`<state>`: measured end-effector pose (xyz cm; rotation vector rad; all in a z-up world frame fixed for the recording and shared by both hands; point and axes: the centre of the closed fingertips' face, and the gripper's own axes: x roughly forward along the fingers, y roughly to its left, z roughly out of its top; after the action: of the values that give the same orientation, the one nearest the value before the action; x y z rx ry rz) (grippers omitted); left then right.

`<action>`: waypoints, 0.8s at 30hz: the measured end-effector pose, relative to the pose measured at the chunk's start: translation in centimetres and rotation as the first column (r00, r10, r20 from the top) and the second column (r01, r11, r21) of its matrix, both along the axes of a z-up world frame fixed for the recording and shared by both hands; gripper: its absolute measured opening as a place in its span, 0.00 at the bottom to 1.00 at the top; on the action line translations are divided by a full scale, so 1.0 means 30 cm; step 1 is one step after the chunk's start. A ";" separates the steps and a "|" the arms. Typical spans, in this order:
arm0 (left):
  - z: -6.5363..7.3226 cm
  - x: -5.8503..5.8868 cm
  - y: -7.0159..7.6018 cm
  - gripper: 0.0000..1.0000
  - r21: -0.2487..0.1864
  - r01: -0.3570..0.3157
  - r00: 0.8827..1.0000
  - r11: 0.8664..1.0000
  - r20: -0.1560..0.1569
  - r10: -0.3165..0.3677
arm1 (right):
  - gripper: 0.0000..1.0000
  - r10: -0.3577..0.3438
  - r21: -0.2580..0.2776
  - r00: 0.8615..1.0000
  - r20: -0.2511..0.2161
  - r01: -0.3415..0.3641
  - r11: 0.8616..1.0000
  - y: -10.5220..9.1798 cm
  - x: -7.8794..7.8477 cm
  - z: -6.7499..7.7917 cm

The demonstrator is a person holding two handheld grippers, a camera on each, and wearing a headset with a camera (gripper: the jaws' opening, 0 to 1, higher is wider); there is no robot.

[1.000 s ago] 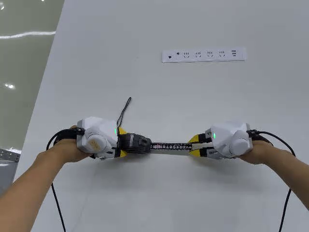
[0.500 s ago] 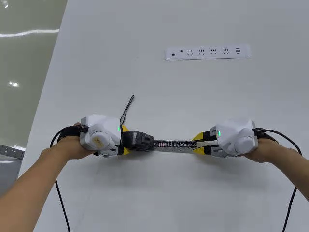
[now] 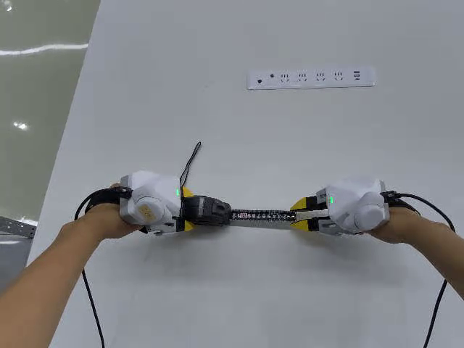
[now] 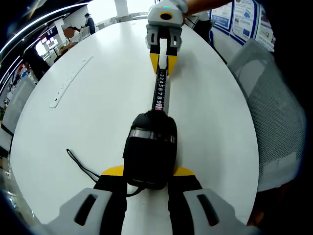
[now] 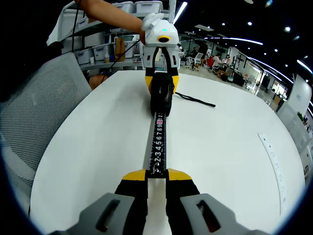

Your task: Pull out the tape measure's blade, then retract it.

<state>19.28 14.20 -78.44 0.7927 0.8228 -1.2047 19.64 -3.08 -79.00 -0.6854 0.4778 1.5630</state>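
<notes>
A black tape measure case (image 3: 206, 211) (image 4: 150, 149) (image 5: 161, 93) is held just above the white table. My left gripper (image 3: 185, 212) (image 4: 146, 176) is shut on its rear end. A short length of blade (image 3: 261, 216) (image 4: 160, 90) (image 5: 157, 145) with printed numbers runs out of the case to the right. My right gripper (image 3: 297, 215) (image 5: 156, 176) is shut on the blade's tip. A thin black wrist strap (image 3: 190, 161) (image 4: 80, 165) trails from the case across the table.
A white power strip (image 3: 312, 77) (image 4: 71, 81) (image 5: 274, 169) lies at the far side of the table (image 3: 239, 130). A grey mesh chair (image 4: 274, 107) (image 5: 44, 112) stands at the table's near edge. Black cables (image 3: 87, 290) hang from both grippers.
The right gripper has drawn slightly further to the right, so a little more blade shows. The left gripper and case have stayed put.
</notes>
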 end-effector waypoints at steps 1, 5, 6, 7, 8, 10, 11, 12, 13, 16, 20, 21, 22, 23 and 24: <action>0.001 -0.001 -0.001 0.27 0.000 0.000 1.000 1.000 0.000 0.000 | 0.12 0.000 0.000 1.000 0.000 0.000 1.000 0.000 0.000 0.000; 0.008 -0.005 -0.004 0.27 -0.001 -0.001 1.000 1.000 -0.001 0.001 | 0.12 0.000 0.001 1.000 -0.002 0.000 1.000 -0.005 -0.002 0.001; 0.011 -0.006 -0.005 0.27 -0.001 -0.001 1.000 1.000 -0.001 0.001 | 0.12 0.000 0.001 1.000 -0.001 0.000 1.000 -0.006 -0.001 0.000; 0.014 -0.007 -0.006 0.27 -0.001 -0.001 1.000 1.000 0.000 0.001 | 0.12 -0.001 0.001 1.000 -0.002 0.001 1.000 -0.007 0.000 0.000; 0.016 -0.008 -0.007 0.27 -0.001 0.000 1.000 1.000 0.000 0.000 | 0.12 -0.001 0.001 1.000 -0.002 0.001 1.000 -0.007 -0.001 0.000; 0.016 -0.007 -0.007 0.27 -0.001 0.000 1.000 1.000 0.000 0.000 | 0.12 0.000 0.001 1.000 -0.002 0.000 1.000 -0.008 -0.001 0.000; 0.016 -0.008 -0.007 0.27 -0.001 0.000 1.000 1.000 0.000 0.000 | 0.12 0.000 0.001 1.000 -0.003 0.000 1.000 -0.009 -0.001 0.000; 0.017 -0.008 -0.008 0.27 -0.001 0.000 1.000 1.000 0.000 0.000 | 0.12 0.000 0.001 1.000 -0.002 0.000 1.000 -0.009 -0.001 0.002; 0.016 -0.008 -0.007 0.27 -0.001 0.000 1.000 1.000 0.000 0.000 | 0.12 0.000 0.001 1.000 -0.003 0.000 1.000 -0.009 -0.002 0.003; 0.015 -0.009 -0.006 0.27 0.000 -0.001 1.000 1.000 0.000 0.001 | 0.12 0.001 0.000 1.000 0.002 -0.001 1.000 -0.013 0.000 0.000; 0.012 -0.007 -0.003 0.27 0.001 0.000 1.000 1.000 0.001 0.000 | 0.12 0.003 -0.001 1.000 0.004 -0.003 1.000 -0.017 -0.001 0.003; 0.011 -0.007 -0.003 0.27 0.001 0.000 1.000 1.000 0.001 0.000 | 0.12 0.004 -0.002 1.000 0.004 -0.004 1.000 -0.017 -0.001 0.004; 0.010 -0.006 -0.002 0.27 0.002 0.000 1.000 1.000 0.001 0.000 | 0.12 0.003 -0.002 1.000 0.003 -0.003 1.000 -0.018 -0.001 0.005; 0.010 -0.006 -0.002 0.27 0.002 0.000 1.000 1.000 0.001 0.000 | 0.12 0.003 -0.002 1.000 0.003 -0.003 1.000 -0.019 -0.001 0.006; 0.009 -0.005 -0.002 0.27 0.002 0.000 1.000 1.000 0.001 0.000 | 0.12 0.004 -0.003 1.000 0.003 -0.003 1.000 -0.022 0.000 0.003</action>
<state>19.12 14.14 -78.16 0.7946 0.8231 -1.2036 19.63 -3.73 -78.91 -0.6912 0.4772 1.5646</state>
